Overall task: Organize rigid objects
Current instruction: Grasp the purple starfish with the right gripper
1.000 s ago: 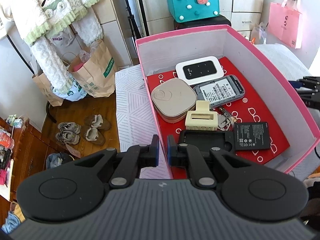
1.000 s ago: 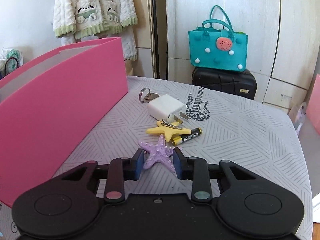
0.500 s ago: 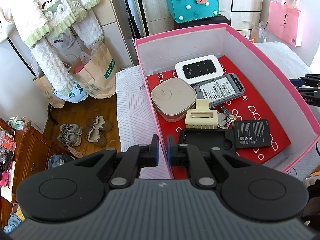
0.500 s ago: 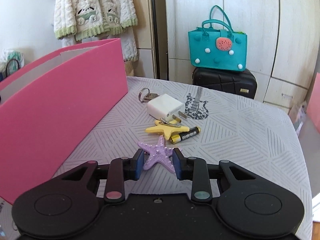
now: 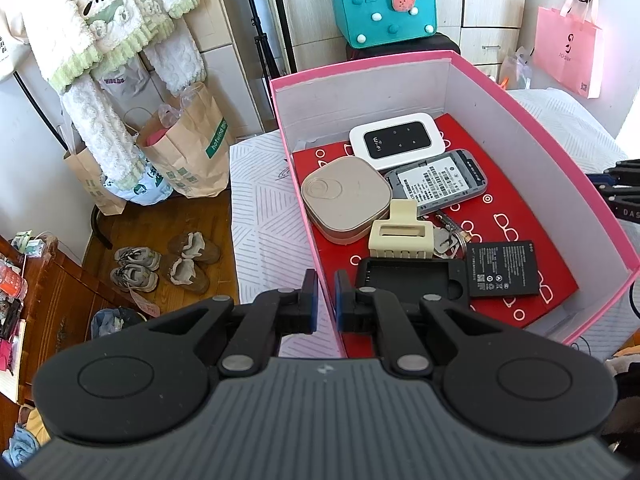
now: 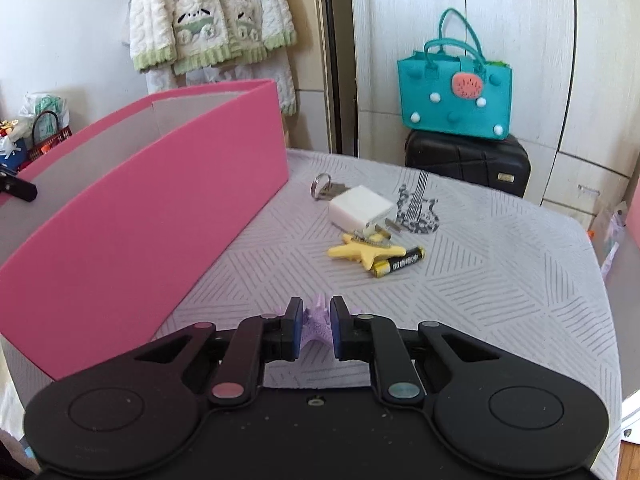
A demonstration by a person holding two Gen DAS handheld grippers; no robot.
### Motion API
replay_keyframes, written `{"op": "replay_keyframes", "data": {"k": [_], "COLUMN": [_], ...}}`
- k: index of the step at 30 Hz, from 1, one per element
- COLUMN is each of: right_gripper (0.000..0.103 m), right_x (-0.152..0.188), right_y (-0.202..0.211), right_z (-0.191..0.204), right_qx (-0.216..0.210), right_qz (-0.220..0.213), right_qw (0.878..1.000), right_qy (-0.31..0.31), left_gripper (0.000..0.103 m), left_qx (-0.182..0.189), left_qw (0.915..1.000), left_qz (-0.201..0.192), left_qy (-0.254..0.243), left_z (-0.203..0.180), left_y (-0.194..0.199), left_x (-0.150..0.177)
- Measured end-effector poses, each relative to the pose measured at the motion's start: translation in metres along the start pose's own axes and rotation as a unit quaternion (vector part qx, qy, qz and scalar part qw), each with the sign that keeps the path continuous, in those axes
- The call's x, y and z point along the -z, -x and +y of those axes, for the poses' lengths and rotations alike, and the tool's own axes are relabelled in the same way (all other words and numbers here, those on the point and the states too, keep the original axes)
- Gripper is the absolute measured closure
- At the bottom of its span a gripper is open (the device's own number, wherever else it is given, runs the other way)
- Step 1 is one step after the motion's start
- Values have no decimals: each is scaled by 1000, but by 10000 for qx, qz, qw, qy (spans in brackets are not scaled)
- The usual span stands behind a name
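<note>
Pinching purple starfish (image 6: pixel 317 320), arm forward

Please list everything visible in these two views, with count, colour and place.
box: 1, pink, on table
router: 1, white, in box
phone: 1, grey, in box
case: 1, beige, in box
hair clip: 1, cream, in box
flat battery: 1, black, in box
cover: 1, black, in box
keys: 2 sets, metal, box and table
charger: 1, white, on table
AA battery: 1, black-yellow, on table
yellow starfish: 1, yellow, on table
purple starfish: 1, purple, between right fingers
tote: 1, teal, on suitcase
suitcase: 1, black, behind table
left gripper: 1, black, shut on box wall
right gripper: 1, black, just been closing, pads on purple starfish
</note>
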State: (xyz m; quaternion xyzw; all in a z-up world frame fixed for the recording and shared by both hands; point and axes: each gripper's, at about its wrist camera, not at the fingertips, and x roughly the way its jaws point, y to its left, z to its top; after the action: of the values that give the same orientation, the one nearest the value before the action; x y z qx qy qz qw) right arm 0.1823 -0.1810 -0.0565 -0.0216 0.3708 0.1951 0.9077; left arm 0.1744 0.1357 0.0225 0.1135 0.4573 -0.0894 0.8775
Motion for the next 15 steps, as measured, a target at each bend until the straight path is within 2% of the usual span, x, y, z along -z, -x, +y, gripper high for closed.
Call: {"op": "replay_keyframes", "data": {"k": [4, 7, 11, 15], "right_gripper": [87, 83, 55, 46], "right_x": [0, 0, 1, 3], "right_y": [1, 0, -4, -11], "right_z": [-4, -6, 1, 9], "right_qx": [-89, -178, -99, 40], "right_qz": [5, 61, 216, 207], "right_qw": [9999, 9996, 9997, 9997], "right_qy": [-140, -225, -71, 143], "left_gripper": [95, 95, 95, 95], "left_qx": [34, 33, 35, 35], "left_qw": [10000, 10000, 10000, 10000], "left_qz": [1, -3, -4, -9], "left_qy": [24, 16, 22, 23], "left_z": [-1, -1, 0, -1], "left_y": [-1, -1, 0, -1], "left_x": [-1, -1, -1, -1]}}
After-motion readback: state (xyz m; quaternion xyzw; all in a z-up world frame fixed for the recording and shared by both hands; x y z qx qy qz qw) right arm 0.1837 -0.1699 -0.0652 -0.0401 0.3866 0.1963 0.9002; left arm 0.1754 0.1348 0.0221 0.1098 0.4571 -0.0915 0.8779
